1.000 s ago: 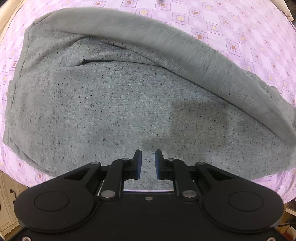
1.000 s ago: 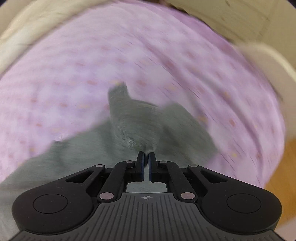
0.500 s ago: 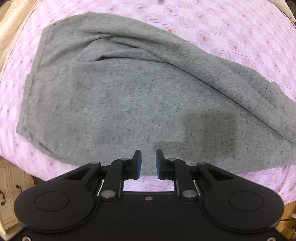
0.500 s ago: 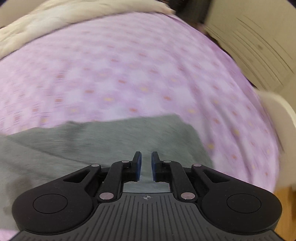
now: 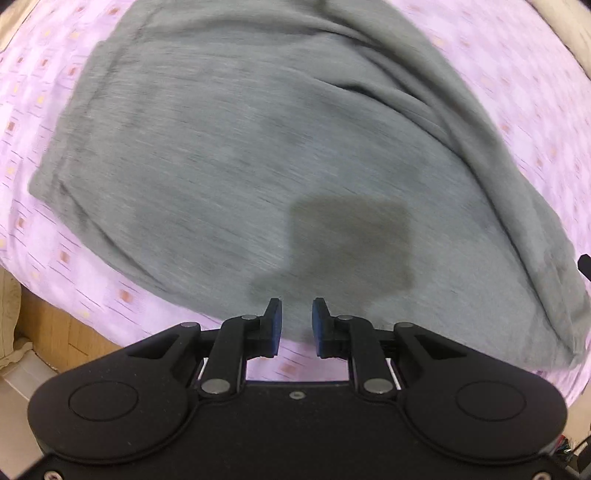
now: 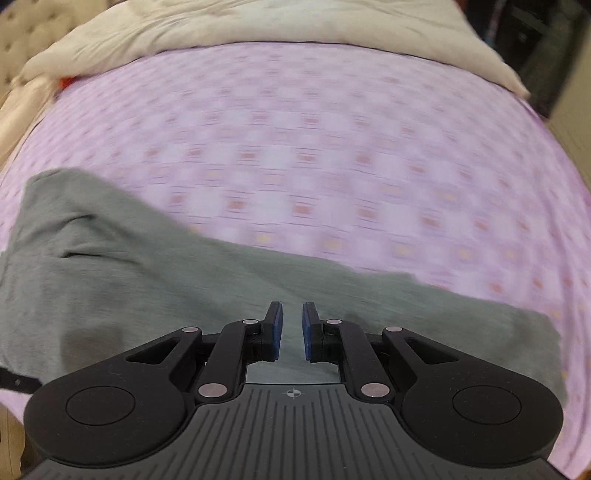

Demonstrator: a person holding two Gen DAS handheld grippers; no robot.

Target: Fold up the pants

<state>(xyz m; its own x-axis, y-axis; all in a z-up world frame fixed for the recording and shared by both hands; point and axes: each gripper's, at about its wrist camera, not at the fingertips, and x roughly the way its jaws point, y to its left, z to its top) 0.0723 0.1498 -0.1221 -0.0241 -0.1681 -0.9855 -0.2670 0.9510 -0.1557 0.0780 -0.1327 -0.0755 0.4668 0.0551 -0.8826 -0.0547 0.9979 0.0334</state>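
Since 1 second ago the right gripper [image 6: 290, 314] has let go of the bunched grey cloth it was carrying; its jaws now stand slightly apart with nothing between them, poised over the near edge of the pants [image 6: 155, 280]. The left gripper [image 5: 294, 312] has pulled back toward the bed's edge, so more of the garment and a strip of wooden floor [image 5: 55, 328] at 8 o'clock have come into its view; its jaws are also apart and empty.

The pants [image 5: 229, 155] lie spread on the purple patterned sheet [image 6: 332, 147], filling the left wrist view from 9 o'clock round to 4 o'clock. A thick rolled ridge runs from 12 o'clock down to 4 o'clock, which reads as 1 layer laid over another. In the right wrist view the cloth stretches from 9 o'clock to 4 o'clock, with a cream duvet [image 6: 258, 26] at 12 o'clock.

My judgement: 1 lengthwise fold, leg over leg, looks done but loosely, with creases near the top. Still left are smoothing that ridge and folding the length across at least 1 time.
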